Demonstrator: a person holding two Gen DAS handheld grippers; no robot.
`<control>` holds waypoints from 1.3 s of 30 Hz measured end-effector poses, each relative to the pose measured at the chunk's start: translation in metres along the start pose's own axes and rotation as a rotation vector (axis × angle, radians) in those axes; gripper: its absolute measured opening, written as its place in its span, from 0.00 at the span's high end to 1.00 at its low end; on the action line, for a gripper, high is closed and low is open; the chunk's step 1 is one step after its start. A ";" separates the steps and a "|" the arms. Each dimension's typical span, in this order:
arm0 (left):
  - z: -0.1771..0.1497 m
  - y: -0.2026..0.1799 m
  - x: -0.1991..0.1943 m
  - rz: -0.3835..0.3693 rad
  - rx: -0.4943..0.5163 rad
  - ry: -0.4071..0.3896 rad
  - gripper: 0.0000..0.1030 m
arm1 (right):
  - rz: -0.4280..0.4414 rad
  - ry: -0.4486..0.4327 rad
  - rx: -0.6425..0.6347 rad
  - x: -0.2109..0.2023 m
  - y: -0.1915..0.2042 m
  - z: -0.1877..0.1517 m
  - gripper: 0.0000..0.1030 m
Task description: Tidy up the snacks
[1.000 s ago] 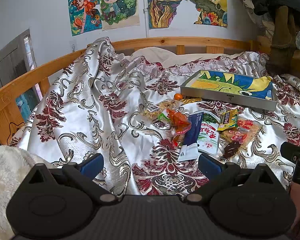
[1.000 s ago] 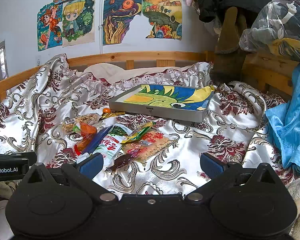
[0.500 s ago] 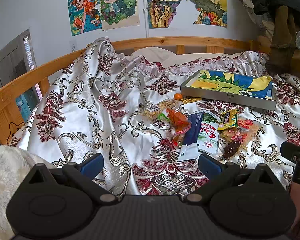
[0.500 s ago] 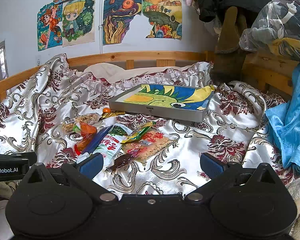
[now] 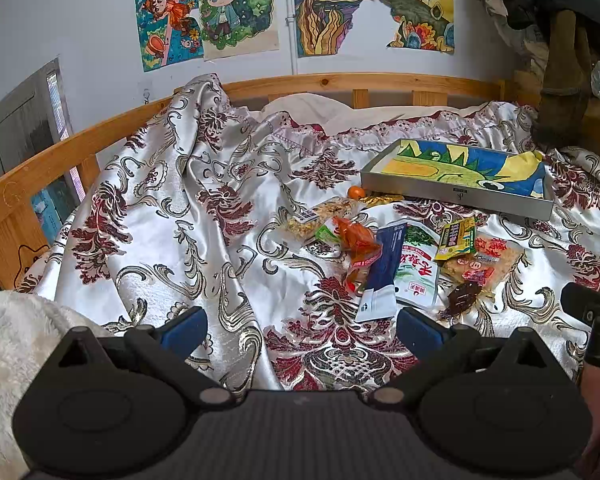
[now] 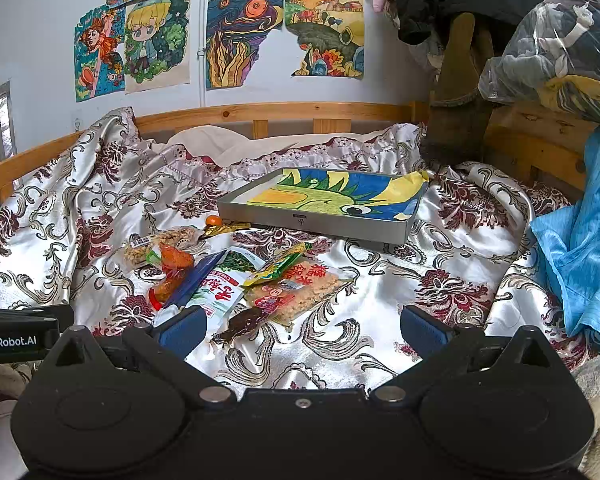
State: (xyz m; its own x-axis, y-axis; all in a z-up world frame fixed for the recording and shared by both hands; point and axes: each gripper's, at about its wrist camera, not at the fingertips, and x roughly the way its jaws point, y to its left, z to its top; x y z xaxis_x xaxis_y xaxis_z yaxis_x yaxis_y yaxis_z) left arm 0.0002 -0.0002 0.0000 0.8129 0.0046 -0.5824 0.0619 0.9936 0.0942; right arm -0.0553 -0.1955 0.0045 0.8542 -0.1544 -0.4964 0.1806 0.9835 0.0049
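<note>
A: Status: both claws spread wide, nothing held. Left claw (image 5: 300, 326) and right claw (image 6: 300, 326) hover low over the bed's satin cover (image 5: 204, 240), short of the snacks.

B: Where's the pile?

A: Ahead of both. For the left claw it sits ahead and to the right; for the right claw, ahead and to the left. Nearest the right claw: dark brown wrapper (image 6: 244, 322), just past its left finger. Behind that, clear bag with red print (image 6: 296, 286), touching the wrapper's far end. White-green pouch (image 6: 220, 290) lies beside it, with a navy packet (image 6: 194, 278) overlapping its left edge. Orange-red packet (image 6: 172, 266) and a nut bag (image 6: 156, 242) further left.

B: Target?

A: Grey tray (image 6: 320, 222) with a drawing as liner, beyond the pile, bare of snacks. My read: that's the drop point. Small orange fruit (image 6: 213, 220) and gold wrapper (image 6: 224, 227) sit by its near-left corner.

B: Why wide open?

A: Likely prepped for a flat pinch. Packets lie flat on soft cloth, so fingers must straddle an edge. Slick satin may slide and bunch.

B: First pick?

A: Guess: brown wrapper, closest, on top.
</note>
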 end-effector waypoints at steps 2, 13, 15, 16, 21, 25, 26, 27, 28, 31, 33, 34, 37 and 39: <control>0.000 0.000 0.000 0.000 0.001 0.001 0.00 | 0.000 0.000 0.000 0.000 0.000 0.000 0.00; 0.000 0.002 0.008 -0.012 -0.009 0.042 0.00 | 0.000 0.010 0.003 0.000 0.000 0.001 0.00; 0.006 0.002 0.010 -0.014 -0.015 0.063 0.00 | 0.000 0.027 0.009 0.007 -0.007 -0.001 0.00; 0.010 0.003 0.013 -0.016 -0.017 0.076 0.00 | 0.002 0.036 0.015 0.009 -0.010 0.001 0.00; 0.027 0.002 0.026 -0.006 -0.016 0.123 0.00 | 0.008 0.073 0.051 0.015 -0.010 0.011 0.00; 0.043 0.001 0.040 0.005 -0.017 0.147 0.00 | 0.015 0.078 0.034 0.024 -0.011 0.023 0.00; 0.047 0.000 0.044 0.009 -0.016 0.150 0.00 | 0.021 0.075 0.025 0.027 -0.011 0.027 0.00; 0.051 0.000 0.048 0.014 -0.013 0.151 0.00 | 0.026 0.073 0.016 0.029 -0.011 0.031 0.00; 0.055 -0.001 0.052 0.020 -0.007 0.152 0.00 | 0.032 0.070 0.006 0.033 -0.012 0.035 0.00; 0.067 -0.004 0.064 0.026 0.024 0.157 0.00 | 0.064 0.057 -0.024 0.044 -0.015 0.050 0.00; 0.074 -0.007 0.072 0.022 0.045 0.163 0.00 | 0.077 0.045 -0.054 0.053 -0.017 0.060 0.00; 0.078 -0.008 0.077 0.020 0.058 0.167 0.00 | 0.086 0.042 -0.068 0.058 -0.018 0.064 0.00; 0.089 -0.012 0.092 0.007 0.101 0.181 0.00 | 0.120 0.042 -0.102 0.073 -0.022 0.074 0.00; 0.096 -0.013 0.104 -0.020 0.125 0.201 0.00 | 0.160 0.032 -0.108 0.082 -0.024 0.080 0.00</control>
State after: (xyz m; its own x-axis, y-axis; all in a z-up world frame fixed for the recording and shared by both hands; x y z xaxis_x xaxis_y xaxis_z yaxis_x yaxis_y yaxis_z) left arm 0.1391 -0.0234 0.0155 0.6801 0.0200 -0.7328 0.1582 0.9721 0.1734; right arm 0.0494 -0.2388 0.0326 0.8515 0.0059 -0.5244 -0.0108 0.9999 -0.0064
